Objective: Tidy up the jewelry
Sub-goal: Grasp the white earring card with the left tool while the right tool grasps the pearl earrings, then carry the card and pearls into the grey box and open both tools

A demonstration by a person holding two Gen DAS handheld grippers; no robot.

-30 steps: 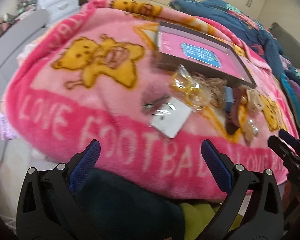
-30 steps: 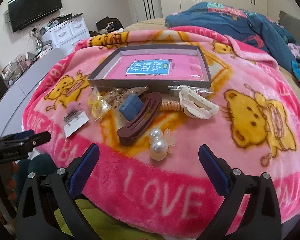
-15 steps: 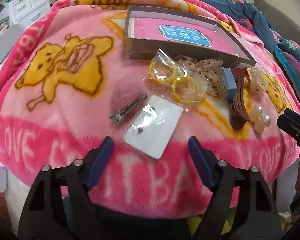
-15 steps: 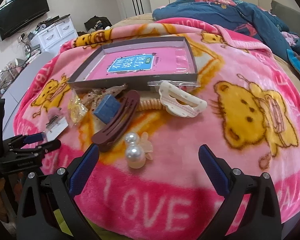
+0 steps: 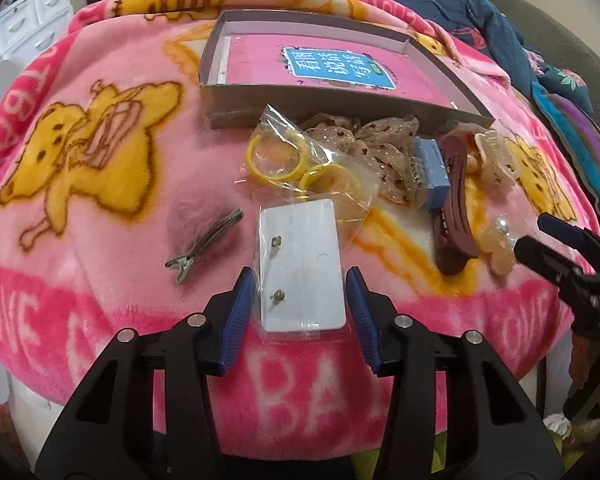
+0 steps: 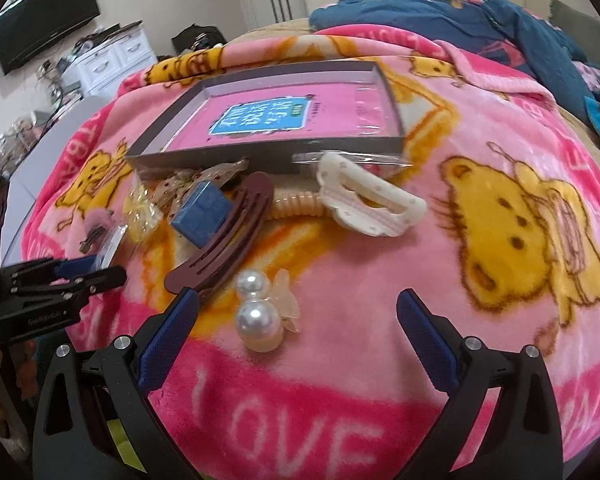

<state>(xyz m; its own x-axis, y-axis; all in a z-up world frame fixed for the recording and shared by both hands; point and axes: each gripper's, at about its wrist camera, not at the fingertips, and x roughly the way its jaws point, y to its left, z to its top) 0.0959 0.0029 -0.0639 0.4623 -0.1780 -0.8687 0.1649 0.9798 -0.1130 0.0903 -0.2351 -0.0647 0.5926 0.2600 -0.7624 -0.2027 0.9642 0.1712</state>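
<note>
Left gripper: jaws part-closed, a blue pad on either long edge of the earring card, apparently just clear of it; nothing clamped yet.

Earring card: white, flat, in a clear sleeve, two small studs on its face. It lies on the pink blanket, well in front of the grey tray. Judged very light, thin and bendable; the sleeve looks slippery. Best pinched edge to edge at the near end, gently, or it may bow or slide on the plush.

Beside the card, on its left: metal hair clip. Between card and tray: bagged yellow rings, spotted scrunchie, blue block.

Right gripper: jaws wide, empty, with the pearl clip lying between the pads. Pearls judged hard, smooth, prone to roll; the translucent claw behind them is the safer hold.

Nearer the tray: maroon barrette, white claw clip.
</note>
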